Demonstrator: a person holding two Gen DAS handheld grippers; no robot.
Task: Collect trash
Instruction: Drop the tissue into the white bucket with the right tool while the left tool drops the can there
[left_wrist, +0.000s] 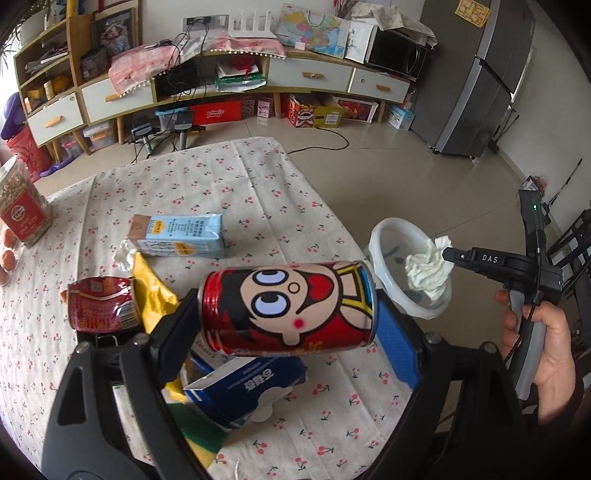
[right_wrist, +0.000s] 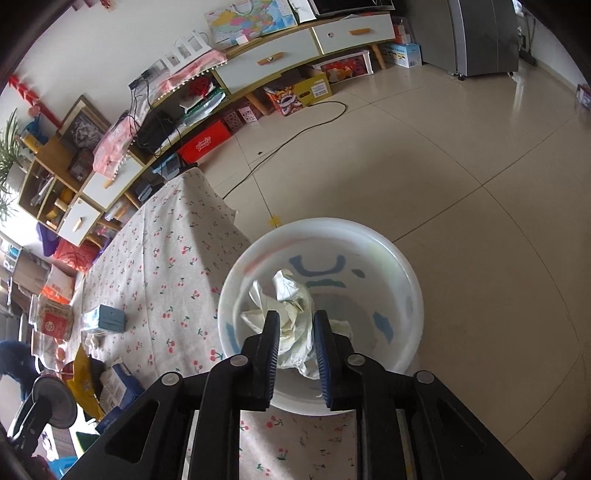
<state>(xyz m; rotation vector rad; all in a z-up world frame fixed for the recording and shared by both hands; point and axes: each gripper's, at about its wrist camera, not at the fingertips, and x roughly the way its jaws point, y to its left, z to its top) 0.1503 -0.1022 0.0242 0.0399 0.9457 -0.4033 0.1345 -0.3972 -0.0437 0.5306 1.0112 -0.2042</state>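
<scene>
**Can held over the bench, tissue at the bin**

The left gripper (left_wrist: 286, 314) has its fingers spread wide and clamped on the ends of a red cartoon can (left_wrist: 288, 308), held sideways above the bench (left_wrist: 207, 184). Only this view shows the litter below: a blue carton (left_wrist: 243, 384), a red wrapper (left_wrist: 101, 308) and a pale blue carton (left_wrist: 181, 236). The right gripper (right_wrist: 295, 354) has its fingers narrowly parted around a crumpled white tissue (right_wrist: 291, 325); whether they press it I cannot tell. Its own view looks straight down into the white bin (right_wrist: 391, 258) beside the bench.
</scene>
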